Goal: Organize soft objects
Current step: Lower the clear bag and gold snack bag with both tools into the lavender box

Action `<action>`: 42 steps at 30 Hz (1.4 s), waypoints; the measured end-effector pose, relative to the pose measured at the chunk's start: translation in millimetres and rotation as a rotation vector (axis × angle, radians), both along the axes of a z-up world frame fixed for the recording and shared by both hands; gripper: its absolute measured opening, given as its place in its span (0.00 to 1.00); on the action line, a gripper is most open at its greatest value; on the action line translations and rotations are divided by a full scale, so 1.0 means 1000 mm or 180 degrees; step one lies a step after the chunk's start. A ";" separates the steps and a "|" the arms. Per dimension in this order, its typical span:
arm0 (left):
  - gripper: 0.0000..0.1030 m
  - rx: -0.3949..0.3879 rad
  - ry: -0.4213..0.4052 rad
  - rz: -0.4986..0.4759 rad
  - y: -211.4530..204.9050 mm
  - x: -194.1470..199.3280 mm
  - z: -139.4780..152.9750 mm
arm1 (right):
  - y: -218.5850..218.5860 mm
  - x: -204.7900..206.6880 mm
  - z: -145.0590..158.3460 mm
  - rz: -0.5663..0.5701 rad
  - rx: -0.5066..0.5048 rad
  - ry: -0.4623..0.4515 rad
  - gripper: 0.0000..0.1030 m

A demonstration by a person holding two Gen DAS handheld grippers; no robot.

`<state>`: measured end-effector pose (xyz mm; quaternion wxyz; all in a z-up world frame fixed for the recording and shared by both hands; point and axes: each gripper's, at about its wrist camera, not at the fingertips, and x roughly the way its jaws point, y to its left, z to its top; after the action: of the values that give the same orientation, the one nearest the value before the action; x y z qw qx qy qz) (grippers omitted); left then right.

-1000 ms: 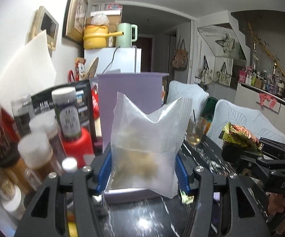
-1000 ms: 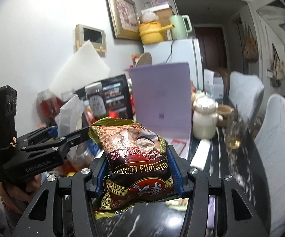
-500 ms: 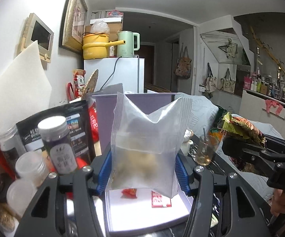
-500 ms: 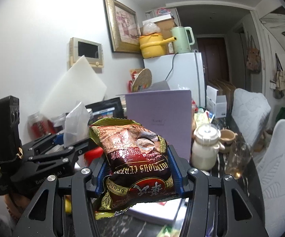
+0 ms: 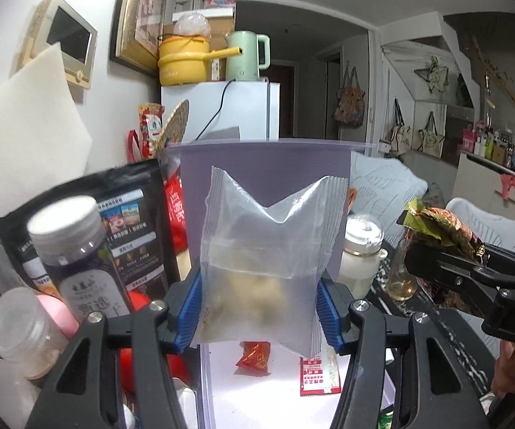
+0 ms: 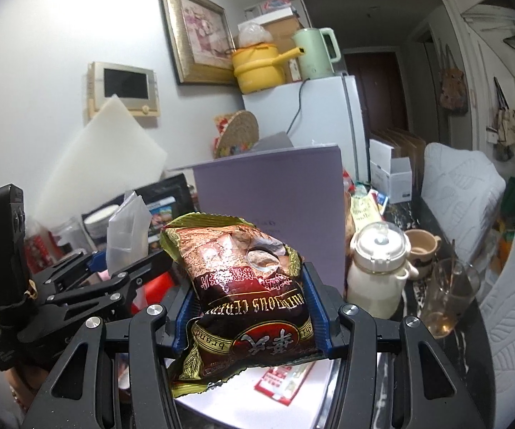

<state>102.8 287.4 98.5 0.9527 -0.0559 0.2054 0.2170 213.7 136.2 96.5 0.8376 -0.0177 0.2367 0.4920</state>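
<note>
A: What is the left gripper (image 5: 260, 309) doing?
B: Its blue pads are clamped on the lower sides of a translucent, frosted plastic pouch (image 5: 268, 257) with pale lumps inside; the pouch stands upright between the jaws, above the open front of the lilac plastic box (image 5: 343, 168).

A: And the right gripper (image 6: 250, 316)?
B: Closed on a crinkled brown-and-gold foil snack bag (image 6: 246, 293), printed side up, lettering upside down to the camera. It is held over the near edge of the same box.

A: Anything already in the box?
B: On its white floor lie a small red wrapped sweet (image 5: 253, 354) and a red-and-white flat sachet (image 5: 320, 375), apart from each other.

A: Around it?
B: To the left, a purple jar with a grey lid (image 5: 78, 250) and a black stand-up pouch (image 5: 128, 214); to the right, a white lidded jar (image 5: 361, 254) and a glass with amber liquid (image 6: 450, 300)
</note>
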 end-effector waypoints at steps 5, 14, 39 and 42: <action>0.55 -0.0099 0.0176 -0.0005 0.009 0.014 -0.022 | 0.011 0.010 -0.014 -0.0010 -0.0109 0.0062 0.51; 0.55 -0.0158 0.0418 -0.0012 0.020 0.038 -0.049 | 0.026 0.033 -0.048 -0.0036 -0.0268 0.0302 0.51; 0.54 -0.0398 0.1098 0.0057 0.037 0.085 -0.124 | 0.064 0.060 -0.122 -0.0148 -0.0863 0.0622 0.51; 0.54 -0.0490 0.1206 0.0048 0.041 0.090 -0.134 | 0.069 0.062 -0.128 -0.0140 -0.0924 0.0649 0.51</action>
<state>192.4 328.2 -35.8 0.8883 -0.0883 0.3966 0.2144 275.6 205.3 -31.6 0.8085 -0.0833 0.3893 0.4335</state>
